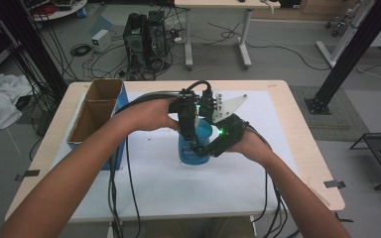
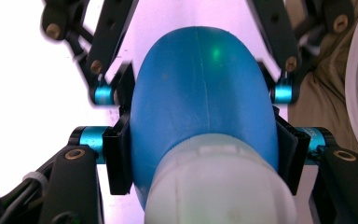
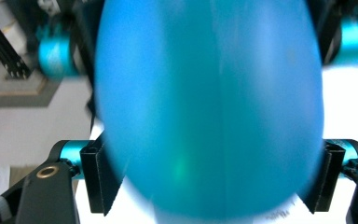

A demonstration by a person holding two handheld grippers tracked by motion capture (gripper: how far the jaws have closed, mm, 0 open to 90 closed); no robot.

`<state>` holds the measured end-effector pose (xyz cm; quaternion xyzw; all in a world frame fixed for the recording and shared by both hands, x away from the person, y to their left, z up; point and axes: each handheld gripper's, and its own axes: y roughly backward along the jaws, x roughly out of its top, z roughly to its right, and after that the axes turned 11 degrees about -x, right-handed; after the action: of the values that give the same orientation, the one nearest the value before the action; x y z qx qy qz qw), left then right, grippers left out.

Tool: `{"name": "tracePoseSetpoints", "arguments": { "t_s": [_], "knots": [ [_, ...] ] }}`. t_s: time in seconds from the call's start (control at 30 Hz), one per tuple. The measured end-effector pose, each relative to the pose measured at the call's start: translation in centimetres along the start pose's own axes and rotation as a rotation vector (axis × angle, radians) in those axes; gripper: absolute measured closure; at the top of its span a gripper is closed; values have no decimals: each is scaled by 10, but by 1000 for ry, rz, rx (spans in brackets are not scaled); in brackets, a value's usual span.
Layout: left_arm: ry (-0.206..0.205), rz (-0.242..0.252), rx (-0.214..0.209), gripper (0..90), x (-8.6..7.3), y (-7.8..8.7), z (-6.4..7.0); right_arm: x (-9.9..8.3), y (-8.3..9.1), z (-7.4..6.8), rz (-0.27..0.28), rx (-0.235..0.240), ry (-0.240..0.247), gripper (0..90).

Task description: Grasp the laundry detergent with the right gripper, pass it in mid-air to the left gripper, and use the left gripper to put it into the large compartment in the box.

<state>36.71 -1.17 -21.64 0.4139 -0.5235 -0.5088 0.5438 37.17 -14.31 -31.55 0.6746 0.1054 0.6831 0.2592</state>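
Note:
A blue plastic bottle (image 1: 193, 148) with a whitish cap (image 2: 214, 186) stands at the middle of the white-covered table (image 1: 178, 183). Both grippers grip it from opposite sides. My left gripper (image 1: 188, 133) comes down from the left, and in the left gripper view (image 2: 205, 154) its black pads press the bottle's shoulder just behind the cap. My right gripper (image 1: 202, 148) reaches in from the right. In the right gripper view (image 3: 209, 175) its pads squeeze the wide blue body (image 3: 205, 102). The right gripper's fingers (image 2: 103, 93) also clamp the bottle farther along.
An open cardboard box (image 1: 96, 111) with a blue side stands at the table's left. Black cables (image 1: 116, 188) trail from the grippers over the front edge. Behind the table are a computer tower (image 1: 144, 39), floor cables and another table (image 1: 218, 29).

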Motion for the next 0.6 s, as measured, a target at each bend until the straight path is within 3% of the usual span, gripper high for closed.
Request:
{"name": "tracePoseSetpoints", "arguments": {
  "t_s": [0.13, 0.2, 0.27, 0.3, 0.33, 0.47, 0.5, 0.6],
  "knots": [
    [19, 4, -9, 376, -6, 7, 0, -5, 9, 1, -23, 7, 1, 219],
    [26, 11, -5, 376, -10, 11, 0, -7, 17, 0, -42, 9, -36, 218],
    [43, 20, -9, 376, -14, 16, 1, -10, 24, 5, -34, -4, -7, 218],
    [50, 25, -6, 376, -16, 18, 1, -11, 28, 5, -52, -8, -32, 218],
    [51, 27, 0, 376, -18, 21, 0, -12, 30, 7, -48, -35, -20, 218],
    [85, 44, 16, 376, -25, 30, 0, -19, 40, 10, -91, -82, -78, 218],
    [93, 46, 18, 376, -27, 32, 0, -20, 44, 9, -114, -90, -116, 218],
    [113, 43, 35, 376, -31, 36, -1, -28, 52, 11, -125, -117, -133, 218]
  ]
}}
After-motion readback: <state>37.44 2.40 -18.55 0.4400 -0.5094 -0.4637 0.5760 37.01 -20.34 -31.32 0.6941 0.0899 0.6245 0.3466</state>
